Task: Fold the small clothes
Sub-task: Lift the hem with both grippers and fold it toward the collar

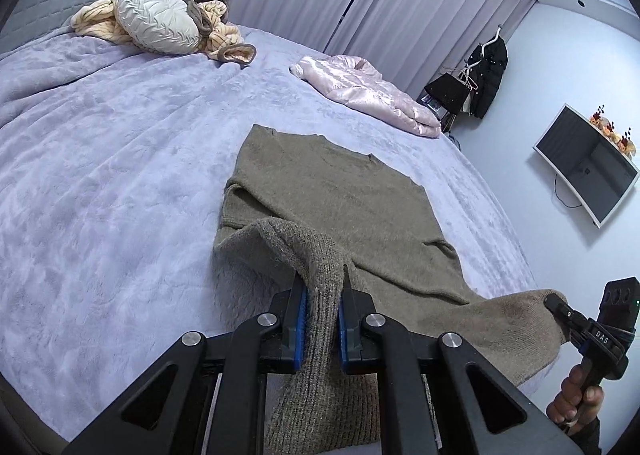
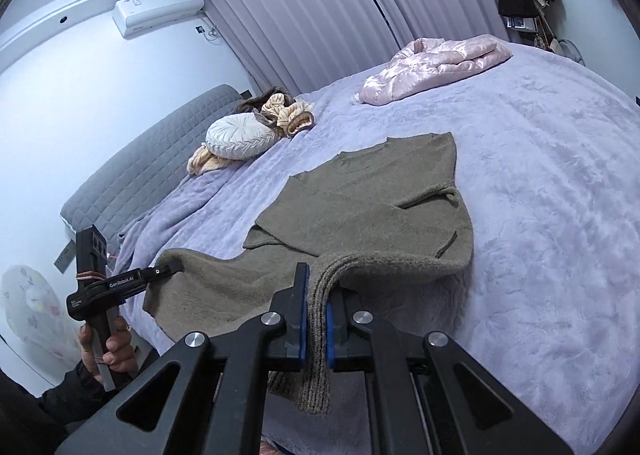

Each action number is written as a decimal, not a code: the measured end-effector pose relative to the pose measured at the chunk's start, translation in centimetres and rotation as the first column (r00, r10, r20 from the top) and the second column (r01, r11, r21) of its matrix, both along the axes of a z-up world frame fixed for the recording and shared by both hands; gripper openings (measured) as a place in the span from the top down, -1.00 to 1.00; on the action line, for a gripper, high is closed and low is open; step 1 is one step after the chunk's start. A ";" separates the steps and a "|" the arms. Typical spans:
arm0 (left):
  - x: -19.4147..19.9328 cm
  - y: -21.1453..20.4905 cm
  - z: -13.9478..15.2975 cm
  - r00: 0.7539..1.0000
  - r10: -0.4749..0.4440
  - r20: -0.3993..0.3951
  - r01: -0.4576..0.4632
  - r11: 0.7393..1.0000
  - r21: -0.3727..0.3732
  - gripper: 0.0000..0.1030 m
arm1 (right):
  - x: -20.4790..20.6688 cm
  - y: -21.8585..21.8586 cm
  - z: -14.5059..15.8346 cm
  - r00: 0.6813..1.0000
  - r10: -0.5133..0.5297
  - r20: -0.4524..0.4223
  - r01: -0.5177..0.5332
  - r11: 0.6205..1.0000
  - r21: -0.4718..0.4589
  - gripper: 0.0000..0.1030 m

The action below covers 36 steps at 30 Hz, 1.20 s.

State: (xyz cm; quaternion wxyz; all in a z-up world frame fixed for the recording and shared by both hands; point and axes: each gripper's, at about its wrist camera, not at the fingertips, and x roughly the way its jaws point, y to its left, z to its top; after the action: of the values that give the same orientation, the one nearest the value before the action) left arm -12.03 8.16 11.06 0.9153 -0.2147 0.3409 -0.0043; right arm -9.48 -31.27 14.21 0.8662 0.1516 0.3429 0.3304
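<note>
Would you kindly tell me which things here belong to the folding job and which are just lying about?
In the job:
- olive sweater, its hem raised off the bed
- left gripper, shut on the hem
- right gripper, shut on the hem

Lying about:
- pink jacket
- round white cushion
- peach striped garment
- wall screen
- purple blanket

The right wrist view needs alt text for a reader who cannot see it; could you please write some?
The right hand-held gripper is shut on the hem of an olive-brown sweater lying on a lilac bed, while the left hand-held gripper holds the hem's other corner. A pink jacket and a round pillow lie beyond.
</note>
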 end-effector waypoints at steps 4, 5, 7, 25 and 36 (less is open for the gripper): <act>1.5 0.1 0.8 1.000 0.015 0.002 -0.015 1.000 -0.009 0.74 | 1.8 0.0 1.0 1.000 -0.026 -0.002 0.026 1.000 0.013 0.87; 1.9 0.1 1.0 1.000 0.018 0.001 -0.018 1.000 -0.011 0.74 | 2.2 0.0 1.2 1.000 -0.031 -0.004 0.031 0.999 0.018 0.87; 2.6 0.2 1.3 1.000 0.023 -0.002 -0.023 1.000 -0.017 0.74 | 3.1 0.2 1.7 0.999 -0.041 0.000 0.041 0.999 0.015 0.87; 10.2 2.4 2.2 0.988 0.142 -0.053 -0.146 0.986 -0.076 0.74 | 12.3 2.2 3.9 0.985 -0.160 -0.056 0.161 0.987 0.006 0.87; 15.1 3.0 2.8 0.983 0.164 -0.079 -0.169 0.984 -0.053 0.74 | 17.4 3.5 4.3 0.977 -0.197 -0.080 0.195 0.980 -0.028 0.87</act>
State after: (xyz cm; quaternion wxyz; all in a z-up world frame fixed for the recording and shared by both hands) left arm 3.12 11.18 13.82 0.8923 -0.2694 0.3553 0.0702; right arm 7.90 -27.74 18.56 0.8812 0.1893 0.3649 0.2334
